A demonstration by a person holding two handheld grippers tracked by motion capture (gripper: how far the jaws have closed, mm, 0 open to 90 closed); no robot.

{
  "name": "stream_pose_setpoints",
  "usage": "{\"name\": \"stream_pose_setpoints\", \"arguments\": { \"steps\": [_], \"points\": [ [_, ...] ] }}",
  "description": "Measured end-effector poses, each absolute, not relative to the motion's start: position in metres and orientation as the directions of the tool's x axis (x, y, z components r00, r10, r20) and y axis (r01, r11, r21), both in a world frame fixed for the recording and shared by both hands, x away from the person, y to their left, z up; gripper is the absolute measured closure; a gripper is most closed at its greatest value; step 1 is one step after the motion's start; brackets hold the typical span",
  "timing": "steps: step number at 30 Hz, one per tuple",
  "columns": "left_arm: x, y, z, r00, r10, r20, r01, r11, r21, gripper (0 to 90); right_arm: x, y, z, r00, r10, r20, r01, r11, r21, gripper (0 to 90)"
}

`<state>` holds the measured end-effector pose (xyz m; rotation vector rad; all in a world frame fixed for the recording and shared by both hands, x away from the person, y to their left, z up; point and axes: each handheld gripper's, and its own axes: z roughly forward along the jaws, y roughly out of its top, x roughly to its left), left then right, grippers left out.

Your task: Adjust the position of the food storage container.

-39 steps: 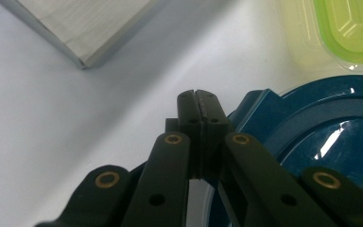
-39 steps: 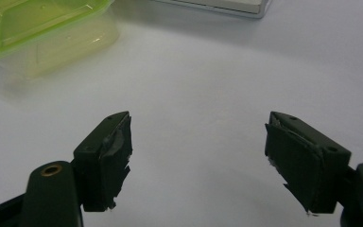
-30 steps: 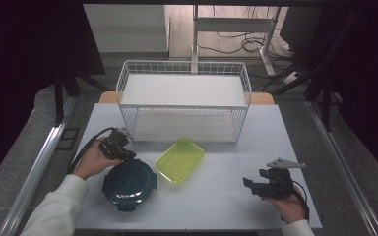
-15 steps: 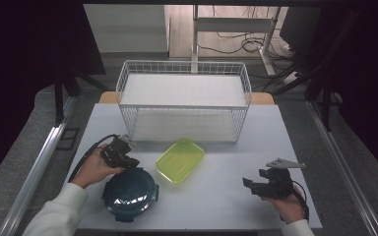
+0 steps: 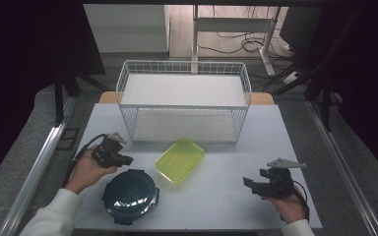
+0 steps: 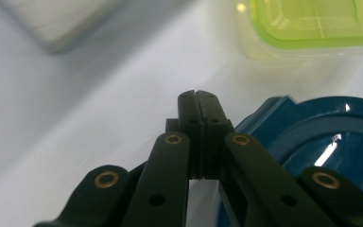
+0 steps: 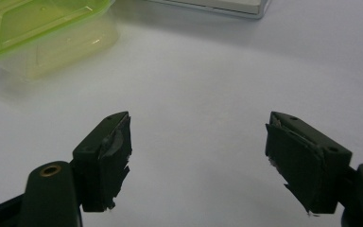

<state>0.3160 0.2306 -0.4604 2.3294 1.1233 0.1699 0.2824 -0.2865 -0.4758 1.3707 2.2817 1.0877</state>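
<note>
Table (image 5: 211,196) is white, with a wire basket (image 5: 184,105) at the far side. Near the left lies a round, dark blue lid (image 5: 130,195), shiny on top. The left gripper (image 5: 128,160) hangs just above its far edge, jaws pressed together, holding nothing. The right gripper (image 5: 246,182) rests near the right, jaws wide apart, empty.

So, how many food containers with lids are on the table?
2. The round dark blue container sits near the left gripper; the green rectangular container lies in the middle, before the wire basket.
</note>
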Motion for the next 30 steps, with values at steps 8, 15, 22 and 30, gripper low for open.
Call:
{"name": "stream_pose_setpoints", "arguments": {
  "steps": [8,15,22,30],
  "points": [
    [0.268,0.275,-0.465,0.548,0.824,-0.143,0.752,-0.410,0.516,90.0,0.282,-0.287,-0.474,-0.516,0.844,0.145,0.645,0.271,0.715,23.2],
    [0.238,0.294,-0.485,0.491,0.848,-0.199,0.795,-0.343,0.501,90.0,0.283,-0.284,-0.475,-0.526,0.838,0.143,0.641,0.280,0.714,23.1],
    [0.232,0.289,-0.500,0.487,0.824,-0.289,0.819,-0.316,0.480,90.0,0.284,-0.283,-0.475,-0.528,0.837,0.140,0.639,0.284,0.715,22.9],
    [0.228,0.287,-0.505,0.488,0.808,-0.331,0.825,-0.303,0.477,90.0,0.284,-0.285,-0.475,-0.518,0.844,0.141,0.646,0.277,0.711,22.9]
  ]
}}
